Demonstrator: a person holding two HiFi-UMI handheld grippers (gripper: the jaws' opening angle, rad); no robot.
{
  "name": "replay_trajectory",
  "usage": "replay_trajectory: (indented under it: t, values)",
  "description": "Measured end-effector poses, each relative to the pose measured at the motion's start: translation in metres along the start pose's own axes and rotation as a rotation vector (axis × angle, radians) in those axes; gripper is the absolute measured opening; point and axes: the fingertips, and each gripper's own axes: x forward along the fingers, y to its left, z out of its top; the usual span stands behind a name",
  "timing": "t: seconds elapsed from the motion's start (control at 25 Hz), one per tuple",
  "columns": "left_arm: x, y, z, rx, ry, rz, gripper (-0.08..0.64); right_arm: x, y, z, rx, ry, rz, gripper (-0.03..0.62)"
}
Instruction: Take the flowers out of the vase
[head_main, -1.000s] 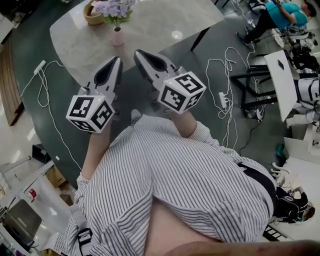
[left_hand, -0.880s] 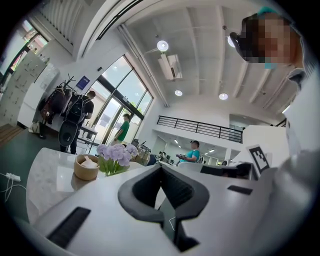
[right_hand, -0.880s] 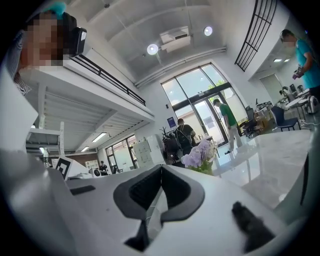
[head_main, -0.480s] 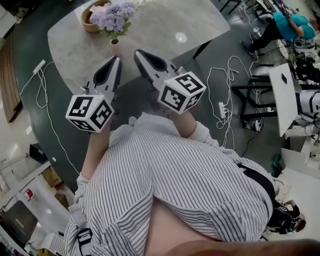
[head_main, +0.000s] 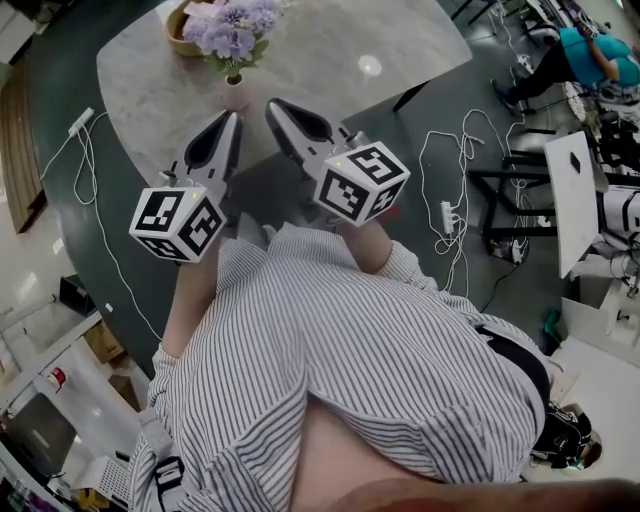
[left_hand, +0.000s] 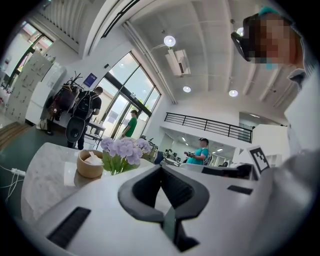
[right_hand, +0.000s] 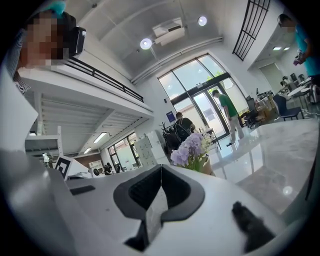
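The left gripper (head_main: 233, 118) has its jaws closed tip to tip with nothing between them, and the right gripper (head_main: 274, 105) beside it is pressed together the same way, also empty. The person in a striped shirt (head_main: 330, 350) holds both out in front, side by side and level. Their noses sit over the near edge of the table (head_main: 330, 60), and their marker cubes (head_main: 178, 222) are back by the hands.

Just ahead of the left gripper's tip, and a little to the left of the right one, stands the small pink vase (head_main: 237, 95). It is upright on the pale marble tabletop, and neither gripper touches it. The flowers (head_main: 232, 25), a bunch of lilac blooms over green leaves, are still in the vase and rise well above its neck. In both gripper views the blooms stand past the closed jaws, with open tabletop between.

A round tan bowl (head_main: 180, 30) sits just beyond the flowers, toward the table's far left corner, with something white inside it.

On the dark floor to the right of the table lie a white power strip (head_main: 447, 215) and loose white cables. Further right is a white desk (head_main: 575, 190), and at the top right a person in a teal top (head_main: 590, 55) sits well apart from all this.
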Motion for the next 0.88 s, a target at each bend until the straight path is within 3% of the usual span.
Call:
replay_trajectory:
  t: [0.88]
  values:
    - [0.043, 0.043, 0.034, 0.008, 0.040, -0.088, 0.009, 0.063, -0.021, 0.025, -0.006, -0.009, -0.054, 0.015]
